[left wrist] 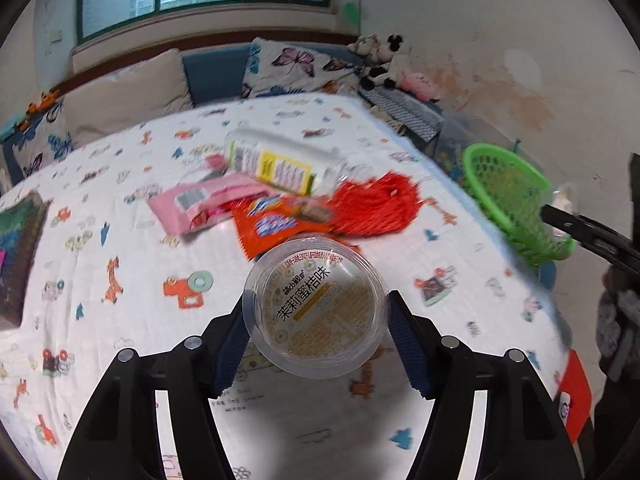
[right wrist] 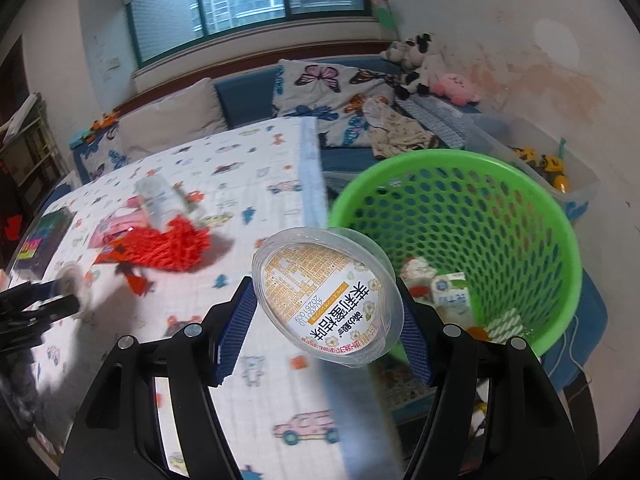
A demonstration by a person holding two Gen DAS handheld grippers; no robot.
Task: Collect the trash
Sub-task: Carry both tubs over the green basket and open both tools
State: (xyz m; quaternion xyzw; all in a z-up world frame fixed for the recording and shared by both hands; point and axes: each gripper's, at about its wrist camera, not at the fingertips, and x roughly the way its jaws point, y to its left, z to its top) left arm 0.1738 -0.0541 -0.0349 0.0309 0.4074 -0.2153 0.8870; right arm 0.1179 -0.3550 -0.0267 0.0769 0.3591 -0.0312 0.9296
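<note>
Trash cups, two alike, clear plastic with orange printed lids, one in each gripper. Left-hand cup (left wrist: pixel 320 280) pinched at its sides between the blue pads of the left gripper (left wrist: pixel 316 314), lid facing the camera, held above the cartoon-print sheet (left wrist: pixel 120 320) on the near side of the litter pile. Right-hand cup (right wrist: pixel 320 280) clamped the same way in the right gripper (right wrist: pixel 328 312), tilted, hanging over the edge of the sheet just beside the near rim of the green basket (right wrist: pixel 560 240). Inside the basket, a small white carton (right wrist: pixel 450 290) and a few other scraps too small to name. Farther up the sheet in the left wrist view, a loose heap: pink packet (left wrist: pixel 200 204), orange wrapper (left wrist: pixel 272 224) partly under it, red fringed cloth (left wrist: pixel 376 204) touching the wrapper, and a white bottle with a yellow label (left wrist: pixel 280 160) lying on its side behind them. All blurred. Same basket visible off the right edge of the sheet, with the right gripper's black arm crossing in front of it. Beyond the heap, a butterfly pillow (left wrist: pixel 296 66) and plush toys (left wrist: pixel 380 56) against the wall.
</note>
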